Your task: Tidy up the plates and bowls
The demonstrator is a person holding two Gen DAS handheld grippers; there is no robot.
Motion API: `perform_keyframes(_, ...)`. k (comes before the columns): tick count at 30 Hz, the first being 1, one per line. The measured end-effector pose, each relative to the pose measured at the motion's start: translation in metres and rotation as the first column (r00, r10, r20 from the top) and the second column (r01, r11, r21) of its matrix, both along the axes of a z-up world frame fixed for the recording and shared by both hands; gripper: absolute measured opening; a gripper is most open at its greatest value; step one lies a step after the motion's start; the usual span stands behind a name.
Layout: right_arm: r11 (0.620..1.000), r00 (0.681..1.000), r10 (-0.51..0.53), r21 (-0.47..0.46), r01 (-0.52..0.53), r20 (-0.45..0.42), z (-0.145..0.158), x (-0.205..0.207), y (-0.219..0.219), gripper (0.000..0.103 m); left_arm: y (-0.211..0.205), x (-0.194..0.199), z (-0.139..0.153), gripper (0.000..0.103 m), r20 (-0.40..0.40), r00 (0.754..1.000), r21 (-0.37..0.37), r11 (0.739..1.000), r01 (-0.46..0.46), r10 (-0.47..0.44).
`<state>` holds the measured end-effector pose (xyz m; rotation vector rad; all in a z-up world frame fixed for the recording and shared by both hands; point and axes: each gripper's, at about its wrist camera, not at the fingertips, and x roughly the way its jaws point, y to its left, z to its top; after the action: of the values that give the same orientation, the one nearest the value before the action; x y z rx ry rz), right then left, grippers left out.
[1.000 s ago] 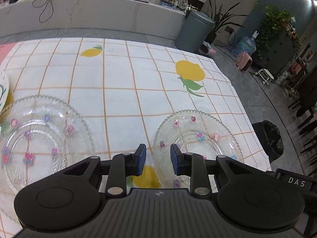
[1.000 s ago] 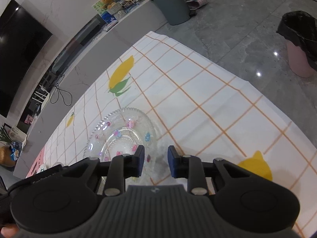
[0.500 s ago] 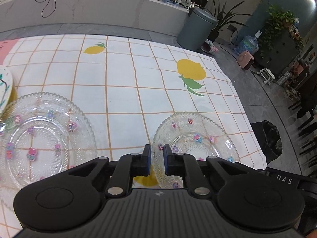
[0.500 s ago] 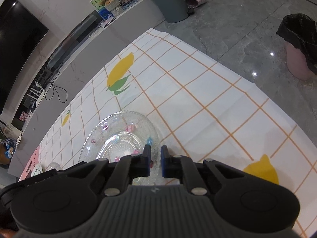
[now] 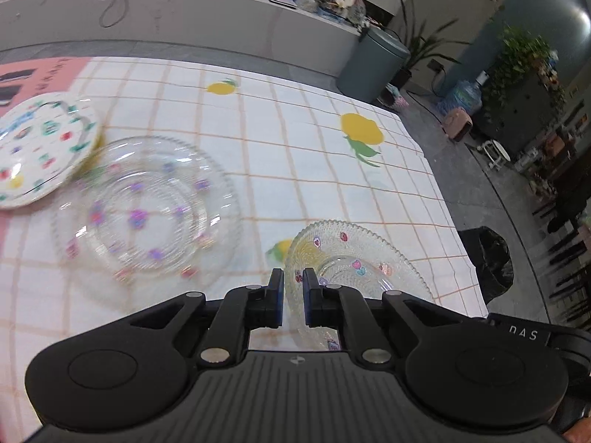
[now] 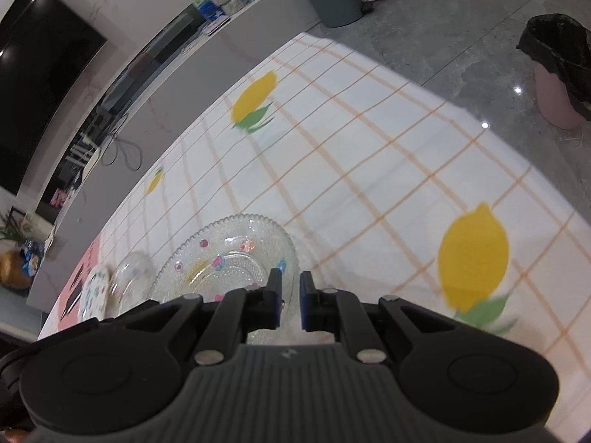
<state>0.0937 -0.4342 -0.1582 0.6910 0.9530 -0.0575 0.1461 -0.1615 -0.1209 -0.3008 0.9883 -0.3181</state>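
Plate [image 5: 354, 258] rim in both tools [image 5: 293, 297], clear cloth [image 5: 295, 155] beyond.

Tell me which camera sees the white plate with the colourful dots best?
The left wrist view. There the white patterned plate fills the upper left, showing its scalloped rim and coloured spots, its edge overlapping the big glass plate. In the right wrist view it is a small, blurry sliver at the far left.

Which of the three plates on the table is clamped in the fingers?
The small clear glass plate nearest the table's right edge: both grippers pinch its rim. The larger glass plate and the white patterned plate lie flat, untouched.
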Motion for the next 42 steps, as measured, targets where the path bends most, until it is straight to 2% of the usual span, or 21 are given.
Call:
perform_keyframes(5,0.999,0.999,0.035,0.035,-0.035,-0.009,0.004,-0.018,0.022,0.008,0.03,-0.025,0.008,0.011,0.005,0.999,-0.027,0.999,-0.035,0.035)
perform_keyframes(13,0.991,0.993,0.118,0.066,-0.117,-0.016,0.011,-0.044,0.06,0.008,0.07,-0.067,0.021,0.01,0.012,0.996,-0.028,0.995,-0.091,0.092)
perform_keyframes(24,0.978,0.981,0.193,0.094,-0.189,-0.037,0.009,-0.072,0.086,0.007,0.107,-0.116,0.008,0.011,-0.025,0.989,-0.042,0.988,-0.146,0.145)
perform_keyframes(31,0.97,0.971,0.231,0.095,-0.225,-0.056,0.004,-0.079,0.101,0.007,0.12,-0.131,0.001,0.01,-0.034,0.984,-0.035,0.984,-0.176,0.175)
perform_keyframes(38,0.963,0.964,0.259,0.09,-0.253,-0.062,0.002,-0.081,0.113,0.006,0.133,-0.132,-0.008,0.01,-0.047,0.979,-0.053,0.978,-0.202,0.2)
perform_keyframes(42,0.962,0.961,0.265,0.087,-0.258,-0.081,-0.004,-0.081,0.117,0.006,0.134,-0.134,-0.012,0.01,-0.049,0.979,-0.037,0.979,-0.199,0.197)
